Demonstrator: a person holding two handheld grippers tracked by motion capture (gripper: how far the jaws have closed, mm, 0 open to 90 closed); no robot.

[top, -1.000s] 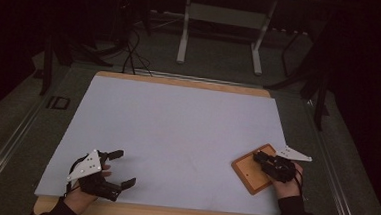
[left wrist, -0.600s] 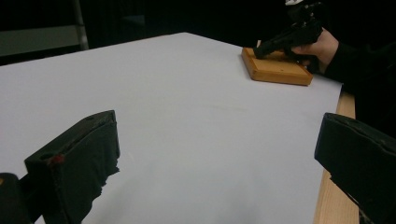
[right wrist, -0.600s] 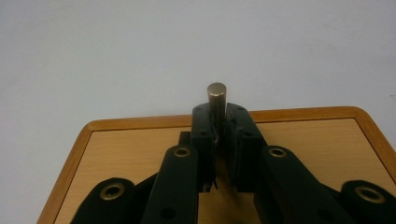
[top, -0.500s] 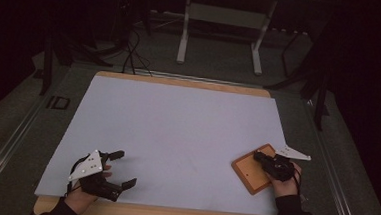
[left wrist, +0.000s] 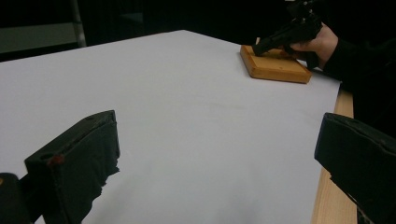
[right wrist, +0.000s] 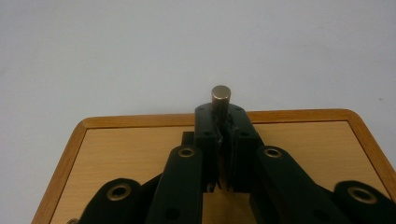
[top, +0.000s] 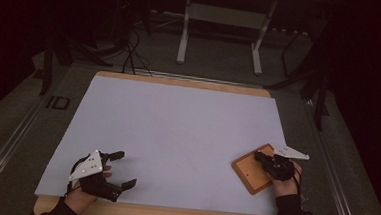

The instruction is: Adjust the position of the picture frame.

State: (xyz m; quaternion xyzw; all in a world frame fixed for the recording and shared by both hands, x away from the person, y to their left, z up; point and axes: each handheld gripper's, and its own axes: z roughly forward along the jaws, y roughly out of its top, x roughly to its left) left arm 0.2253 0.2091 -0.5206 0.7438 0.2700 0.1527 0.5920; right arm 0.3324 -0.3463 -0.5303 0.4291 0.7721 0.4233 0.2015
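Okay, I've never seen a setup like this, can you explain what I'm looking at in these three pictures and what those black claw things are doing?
A person sits at a table covered by a pale sheet, holding a black two-jaw hand tool in each hand. One picture looks down from above; the other two come from cameras riding on each tool. The left gripper rests on the sheet with its jaws spread wide and nothing between them. The right gripper sits over a flat wooden board with rounded corners. Its jaws have just been closing and now pinch a small metal cylinder peg.

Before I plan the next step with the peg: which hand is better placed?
Right. Its hand-held gripper is shut on the peg over the board; the left one sits open, far across the table.
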